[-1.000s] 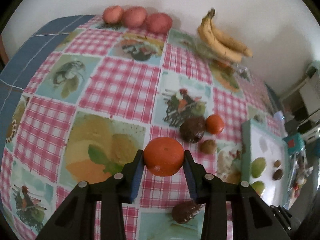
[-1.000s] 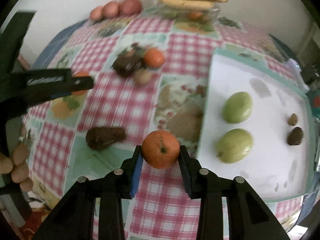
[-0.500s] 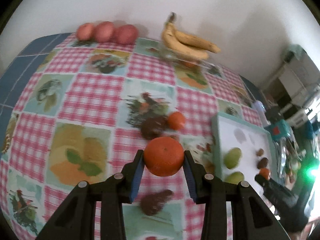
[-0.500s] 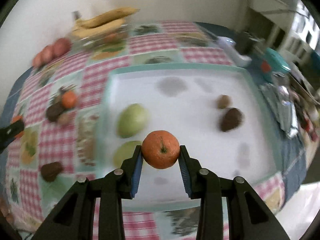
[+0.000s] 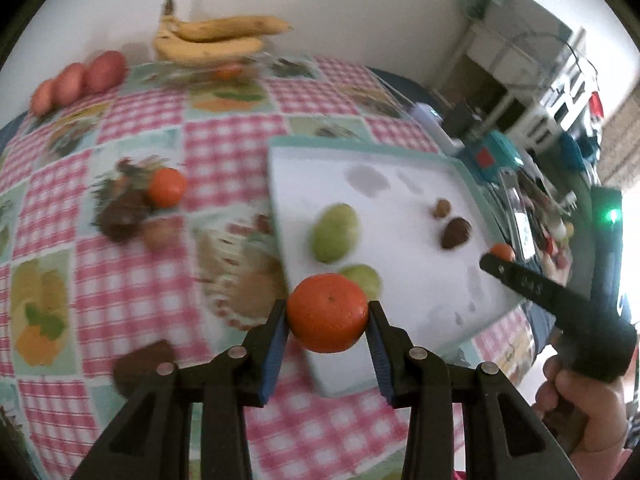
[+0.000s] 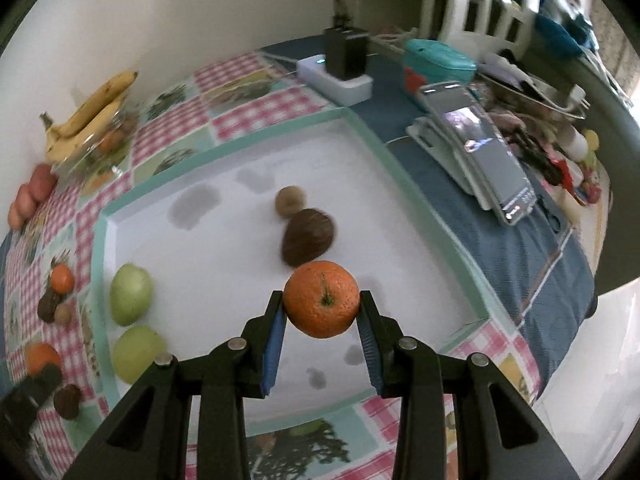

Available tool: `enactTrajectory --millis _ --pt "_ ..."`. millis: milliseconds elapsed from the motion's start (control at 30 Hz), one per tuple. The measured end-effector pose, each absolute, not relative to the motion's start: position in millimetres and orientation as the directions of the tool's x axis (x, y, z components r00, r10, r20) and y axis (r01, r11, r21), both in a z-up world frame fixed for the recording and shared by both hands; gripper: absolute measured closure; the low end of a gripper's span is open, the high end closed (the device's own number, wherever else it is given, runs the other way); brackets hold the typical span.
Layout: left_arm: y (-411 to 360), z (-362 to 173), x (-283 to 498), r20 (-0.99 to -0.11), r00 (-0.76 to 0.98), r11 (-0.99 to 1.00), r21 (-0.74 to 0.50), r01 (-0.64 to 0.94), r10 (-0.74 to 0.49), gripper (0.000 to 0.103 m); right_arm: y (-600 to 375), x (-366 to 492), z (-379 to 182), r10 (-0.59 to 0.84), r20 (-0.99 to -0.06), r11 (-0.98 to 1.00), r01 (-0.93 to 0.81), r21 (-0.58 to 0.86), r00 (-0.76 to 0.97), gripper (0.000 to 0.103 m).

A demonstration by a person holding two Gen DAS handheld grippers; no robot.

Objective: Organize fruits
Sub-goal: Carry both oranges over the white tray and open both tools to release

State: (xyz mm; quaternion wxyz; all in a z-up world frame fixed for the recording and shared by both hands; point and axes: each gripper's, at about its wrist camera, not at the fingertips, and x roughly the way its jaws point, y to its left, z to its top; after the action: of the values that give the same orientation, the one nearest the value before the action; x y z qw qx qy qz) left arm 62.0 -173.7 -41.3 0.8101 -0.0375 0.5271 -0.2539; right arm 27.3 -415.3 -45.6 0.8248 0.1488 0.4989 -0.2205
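left gripper [image 5: 327, 318]: my pads pinch an orange [image 5: 327, 312] at its sides so it can't roll; it hangs over the tray's near-left edge.
right gripper [image 6: 321, 312]: clamped on a second orange [image 6: 321, 299], held over the tray's middle, ready to set down.
orientation: round, no long axis; right orange's stem faces the camera; the left's is probably the blossom end, blurred.
tray [image 6: 224, 152]: white, teal rim; two green fruits [image 6: 131, 294] left, brown ones [image 6: 308, 235] centre — sorted by kind.
tabletop [image 5: 224, 148]: one orange and brown fruit remain.
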Motion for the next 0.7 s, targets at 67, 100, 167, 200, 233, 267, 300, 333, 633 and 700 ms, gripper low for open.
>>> enactTrajectory --millis 67,100,167,200,233,267,300,333,633,700 --pt "-189.4 -47.3 56.4 -0.840 0.283 0.852 -0.334 0.404 -0.463 0.062 -421.3 25.5 -46.4 -0.221 -0.887 0.850 0.526 0.028 0.405 0.066" --pt "-194.1 -49.5 54.6 -0.842 0.273 0.847 -0.333 0.415 -0.465 0.062 -424.2 24.6 -47.4 -0.221 -0.888 0.846 0.533 0.032 0.404 0.066" --pt "-205.9 -54.9 48.5 -0.850 0.256 0.838 -0.320 0.443 -0.460 0.062 -427.1 23.2 -48.3 -0.221 -0.889 0.841 0.539 0.034 0.401 0.066" --pt "-212.7 -57.9 45.9 -0.856 0.250 0.835 -0.309 0.456 -0.453 0.062 -427.1 24.5 -49.5 -0.220 -0.890 0.841 0.540 0.034 0.399 0.066" --pt "-218.3 -61.2 44.2 -0.861 0.243 0.832 -0.300 0.467 -0.447 0.062 -427.0 25.1 -50.5 -0.217 -0.892 0.842 0.539 0.035 0.397 0.066" --pt "-221.5 -63.4 43.4 -0.865 0.239 0.832 -0.294 0.471 -0.442 0.062 -427.2 25.6 -51.7 -0.213 -0.893 0.843 0.536 0.037 0.396 0.066" --pt "-224.8 -66.7 42.2 -0.869 0.235 0.832 -0.287 0.475 -0.435 0.062 -426.5 26.6 -52.9 -0.208 -0.895 0.846 0.532 0.037 0.394 0.066" --pt "-226.7 -69.7 41.8 -0.875 0.229 0.833 -0.282 0.477 -0.427 0.062 -425.6 27.4 -54.3 -0.204 -0.898 0.849 0.528 0.037 0.390 0.066" --pt "-221.6 -88.8 49.0 -0.893 0.182 0.852 -0.305 0.426 -0.411 0.062 -423.6 33.5 -76.5 -0.163 -0.928 0.860 0.509 0.033 0.336 0.066" --pt "-222.9 -88.1 48.7 -0.896 0.184 0.851 -0.296 0.433 -0.405 0.062 -423.6 34.1 -80.3 -0.151 -0.932 0.861 0.507 0.039 0.328 0.066"
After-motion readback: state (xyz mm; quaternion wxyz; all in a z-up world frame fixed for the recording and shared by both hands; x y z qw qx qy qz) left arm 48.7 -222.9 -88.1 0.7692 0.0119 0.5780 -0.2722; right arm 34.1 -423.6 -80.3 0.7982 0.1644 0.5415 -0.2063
